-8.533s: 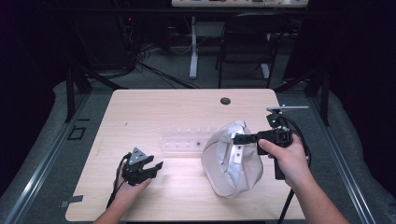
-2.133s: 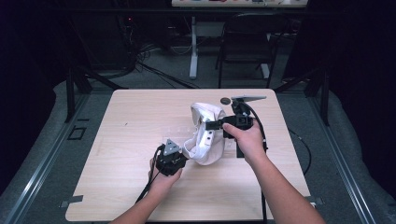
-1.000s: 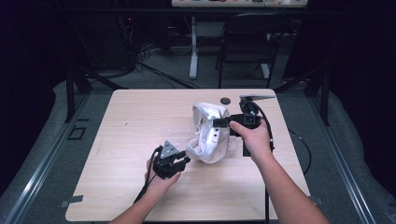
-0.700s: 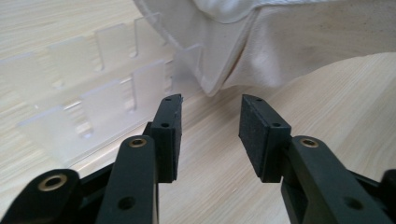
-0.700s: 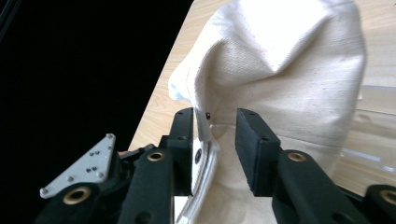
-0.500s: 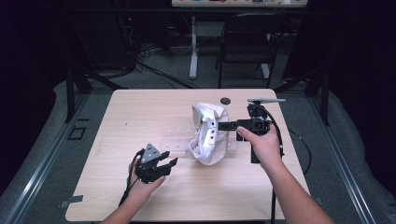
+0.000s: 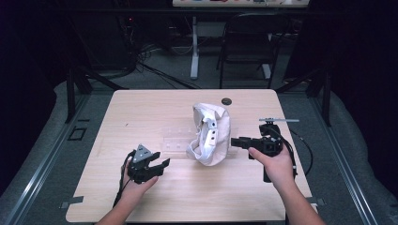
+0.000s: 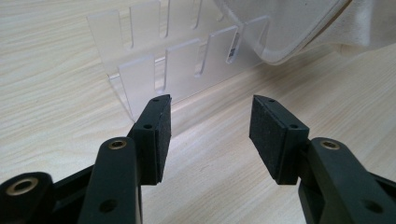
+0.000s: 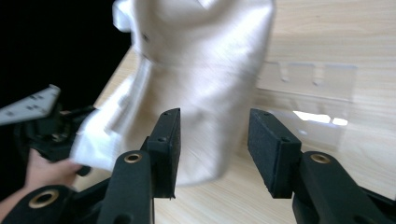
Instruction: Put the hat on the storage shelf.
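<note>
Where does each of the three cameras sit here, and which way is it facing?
High view: above the person's side, looking forward and down on the wooden table; both forearms, left claw and right claw show.
Left gripper view: rides the left claw, facing the clear slotted rack; its open jaws show.
Right gripper view: rides the right claw, facing the white cap; its open jaws and the other hand show.
Shared: all three views show the cap and rack.

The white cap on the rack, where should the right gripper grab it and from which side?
Likely the cap's soft fabric side facing the open right gripper, coming in level from the right. It stands upright on the clear rack, and its stiff brim faces away.
</note>
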A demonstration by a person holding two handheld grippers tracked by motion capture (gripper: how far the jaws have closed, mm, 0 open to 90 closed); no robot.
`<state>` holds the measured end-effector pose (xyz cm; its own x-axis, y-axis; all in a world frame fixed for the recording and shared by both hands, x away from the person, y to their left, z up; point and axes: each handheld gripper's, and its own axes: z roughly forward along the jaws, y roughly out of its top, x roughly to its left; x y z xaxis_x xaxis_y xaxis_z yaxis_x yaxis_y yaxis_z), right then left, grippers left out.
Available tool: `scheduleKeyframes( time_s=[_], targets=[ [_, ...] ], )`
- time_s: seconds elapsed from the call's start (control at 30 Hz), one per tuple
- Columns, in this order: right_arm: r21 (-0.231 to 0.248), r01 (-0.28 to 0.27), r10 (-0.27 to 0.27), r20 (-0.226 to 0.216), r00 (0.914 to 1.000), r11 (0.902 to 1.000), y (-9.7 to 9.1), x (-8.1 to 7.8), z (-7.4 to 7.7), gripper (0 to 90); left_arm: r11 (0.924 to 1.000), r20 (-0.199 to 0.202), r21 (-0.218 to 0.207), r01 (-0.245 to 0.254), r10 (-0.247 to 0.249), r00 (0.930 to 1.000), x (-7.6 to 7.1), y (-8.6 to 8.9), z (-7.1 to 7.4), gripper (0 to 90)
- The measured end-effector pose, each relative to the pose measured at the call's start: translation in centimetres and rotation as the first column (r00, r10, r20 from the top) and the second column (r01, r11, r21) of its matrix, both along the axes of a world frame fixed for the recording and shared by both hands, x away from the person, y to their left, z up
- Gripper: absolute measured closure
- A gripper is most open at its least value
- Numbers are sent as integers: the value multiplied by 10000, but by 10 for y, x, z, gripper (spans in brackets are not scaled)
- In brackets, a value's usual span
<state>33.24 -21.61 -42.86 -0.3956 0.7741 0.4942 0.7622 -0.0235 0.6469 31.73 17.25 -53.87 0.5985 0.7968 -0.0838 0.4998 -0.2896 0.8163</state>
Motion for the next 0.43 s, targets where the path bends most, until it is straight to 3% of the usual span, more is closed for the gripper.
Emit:
scheduleKeyframes(
  time_s=[0.1, 0.17, 0.3, 0.33, 0.43],
  targets=[
    [-161, 180, -178, 113, 9998, 9997, -4, -5, -7, 537, 9999, 52, 78, 72, -72, 10000, 0, -1, -1, 494],
    [-535, 463, -442, 382, 9983, 9975, -9, -11, -18, 531, 9999, 102, 97, 42, -43, 9999, 0, -4, -1, 497],
    [-590, 713, -678, 591, 9959, 9957, -11, -18, -28, 524, 9999, 146, 89, 97, -99, 9998, 0, -5, -2, 497],
    [-919, 815, -742, 808, 9940, 9924, -13, -24, -38, 517, 9998, 196, 109, 165, -167, 9997, 0, -5, -2, 495],
    [-1260, 1132, -981, 1197, 9879, 9856, -15, -33, -50, 507, 9996, 307, 191, 229, -235, 9993, -1, -8, -3, 491]
  ],
)
